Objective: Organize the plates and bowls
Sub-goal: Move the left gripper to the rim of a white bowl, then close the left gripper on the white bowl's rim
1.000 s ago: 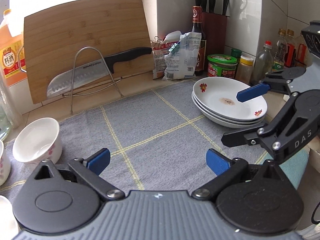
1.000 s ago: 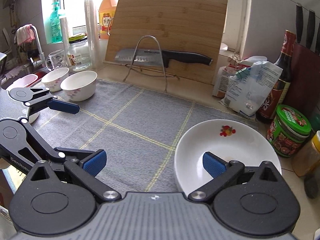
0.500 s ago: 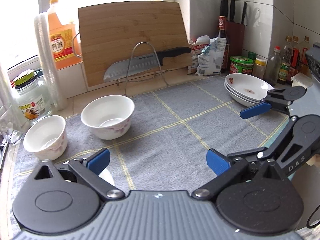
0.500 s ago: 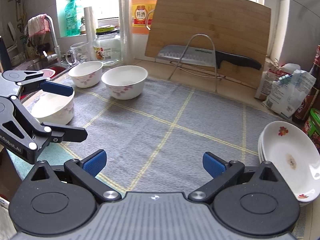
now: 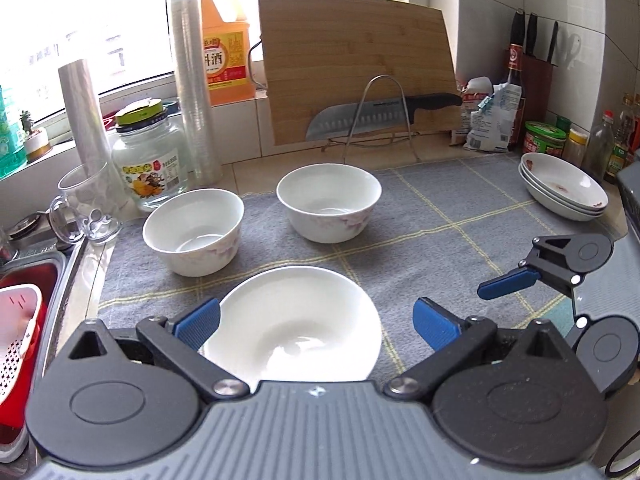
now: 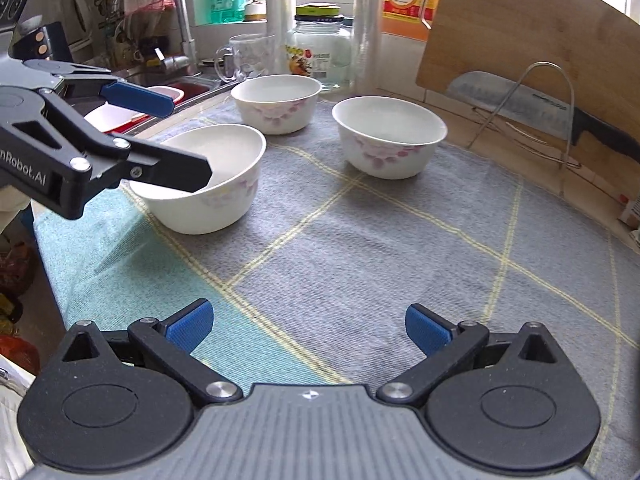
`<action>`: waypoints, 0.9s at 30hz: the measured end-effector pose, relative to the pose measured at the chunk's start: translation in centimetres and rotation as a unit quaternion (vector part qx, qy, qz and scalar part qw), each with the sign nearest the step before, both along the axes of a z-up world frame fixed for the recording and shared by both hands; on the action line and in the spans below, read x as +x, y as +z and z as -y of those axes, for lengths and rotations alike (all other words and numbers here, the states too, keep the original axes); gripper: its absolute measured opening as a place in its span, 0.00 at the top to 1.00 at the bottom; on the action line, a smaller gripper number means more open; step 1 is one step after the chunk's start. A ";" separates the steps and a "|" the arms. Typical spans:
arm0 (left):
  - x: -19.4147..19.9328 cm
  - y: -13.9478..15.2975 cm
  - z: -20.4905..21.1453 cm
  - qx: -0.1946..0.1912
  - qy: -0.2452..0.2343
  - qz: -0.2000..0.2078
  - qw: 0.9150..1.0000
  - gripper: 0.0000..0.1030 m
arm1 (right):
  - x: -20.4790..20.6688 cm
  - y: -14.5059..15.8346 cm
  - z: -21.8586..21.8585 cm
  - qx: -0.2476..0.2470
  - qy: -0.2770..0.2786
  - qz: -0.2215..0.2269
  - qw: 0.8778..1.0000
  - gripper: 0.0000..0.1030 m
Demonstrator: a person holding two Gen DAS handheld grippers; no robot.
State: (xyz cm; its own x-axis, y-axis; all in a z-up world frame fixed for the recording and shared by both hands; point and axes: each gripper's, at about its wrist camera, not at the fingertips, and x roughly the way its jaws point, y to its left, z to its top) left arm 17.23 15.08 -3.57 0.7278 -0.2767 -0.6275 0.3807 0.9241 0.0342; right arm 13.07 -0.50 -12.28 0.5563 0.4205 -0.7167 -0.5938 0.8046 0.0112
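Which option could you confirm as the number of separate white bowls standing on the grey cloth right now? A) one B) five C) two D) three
D: three white bowls stand apart on the grey cloth, nearest bowl, left bowl, far bowl.

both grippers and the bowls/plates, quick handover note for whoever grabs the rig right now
Left gripper: open, empty, held over the nearest bowl at the front left of the grey mat.
Right gripper: open, empty, over bare mat to the right of that bowl.
Things: three bowls stand apart on the mat, the nearest one plus the left bowl and the middle bowl behind it. The plate stack sits at the mat's far right corner.
Done: plates look stacked.
Left: the bowls are not nested yet; probably grip the nearest bowl and stack it with the others.
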 end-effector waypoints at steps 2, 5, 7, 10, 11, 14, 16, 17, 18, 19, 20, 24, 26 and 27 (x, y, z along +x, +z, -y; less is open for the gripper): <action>0.2 -0.1 -0.6 0.002 0.009 -0.001 1.000 0.01 | 0.1 -0.2 -1.1 -0.001 0.015 -0.003 1.000 0.00; 0.5 -0.2 -1.6 -0.001 0.021 -0.004 1.000 0.01 | 0.3 -0.7 -2.3 0.000 0.029 -0.011 1.000 0.00; 0.7 -0.3 -2.1 -0.003 0.025 -0.007 1.000 0.01 | 0.3 -0.9 -2.9 0.000 0.034 -0.016 0.999 0.00; 1.0 -0.5 -2.7 -0.002 0.027 -0.011 1.000 0.01 | 0.2 -1.4 -3.4 -0.010 0.031 -0.017 0.999 0.00; 1.1 -0.6 -2.8 -0.001 0.027 -0.011 1.000 0.01 | 0.0 -1.5 -3.5 -0.018 0.031 -0.012 0.999 0.00; 1.3 -0.7 -3.1 -0.002 0.025 -0.014 1.000 0.01 | -0.1 -1.5 -3.6 -0.021 0.026 -0.008 0.999 0.00; 1.6 -0.7 -3.3 -0.005 0.022 -0.019 1.000 0.01 | -0.2 -1.6 -3.4 -0.019 0.027 -0.004 0.999 0.00; 1.8 -0.8 -3.4 -0.007 0.020 -0.022 1.000 0.01 | -0.3 -1.6 -3.3 -0.017 0.026 -0.002 1.000 0.00; 2.0 -0.8 -3.5 -0.008 0.019 -0.025 0.999 0.01 | -0.4 -1.7 -3.3 -0.014 0.026 0.001 1.000 0.00; 2.2 -0.9 -3.6 -0.009 0.018 -0.029 0.999 0.01 | -0.4 -1.8 -3.2 -0.012 0.024 0.004 1.000 0.00; 2.5 -0.9 -3.7 -0.008 0.017 -0.033 0.999 0.01 | -0.5 -1.9 -3.2 -0.010 0.023 0.008 1.000 0.00; 3.9 -1.2 -4.4 -0.003 0.012 -0.051 0.999 0.01 | -0.8 -2.0 -3.1 -0.006 0.020 0.011 1.000 0.00; 4.5 -1.4 -4.8 0.003 0.011 -0.059 0.998 0.01 | -0.6 -1.8 -3.3 -0.009 0.023 0.006 1.000 0.00; 4.7 -1.5 -4.9 0.005 0.010 -0.061 0.998 0.02 | -0.5 -1.7 -3.6 -0.008 0.031 0.004 0.999 0.00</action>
